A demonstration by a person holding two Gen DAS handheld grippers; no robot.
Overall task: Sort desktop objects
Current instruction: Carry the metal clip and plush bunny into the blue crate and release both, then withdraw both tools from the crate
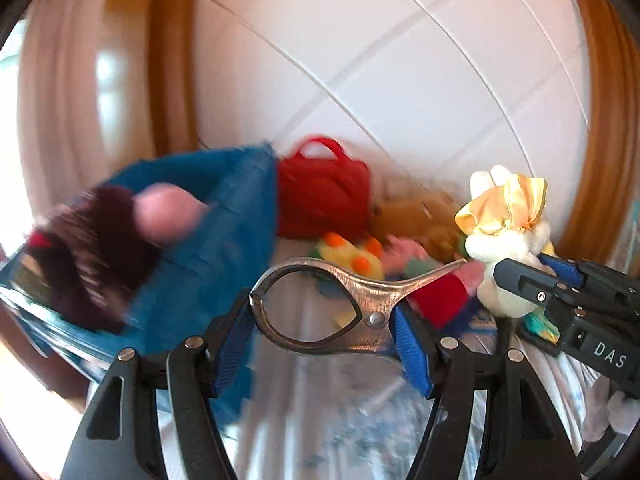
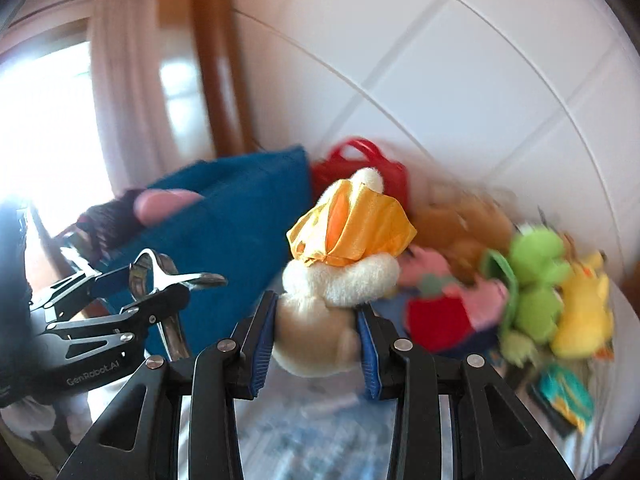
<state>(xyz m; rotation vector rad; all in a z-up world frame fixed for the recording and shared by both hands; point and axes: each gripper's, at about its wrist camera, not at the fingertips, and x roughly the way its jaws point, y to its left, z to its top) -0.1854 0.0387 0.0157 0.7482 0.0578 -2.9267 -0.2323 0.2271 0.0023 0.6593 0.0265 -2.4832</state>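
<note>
The left gripper (image 1: 324, 320) is clamping its fingers on a metal clamp tool (image 1: 344, 308); the right gripper (image 2: 316, 344) is squeezing a white plush rabbit (image 2: 332, 304) wearing a yellow bow (image 2: 352, 228). Both are being carried above the patterned cloth (image 2: 320, 440). Beyond the rabbit, a blue fabric bag (image 2: 240, 216) is lying to its left, a red handbag (image 2: 360, 160) behind, and a green frog plush (image 2: 532, 280) to its right. Judged step: transport; next, each item likely needs a sorted resting place.
</note>
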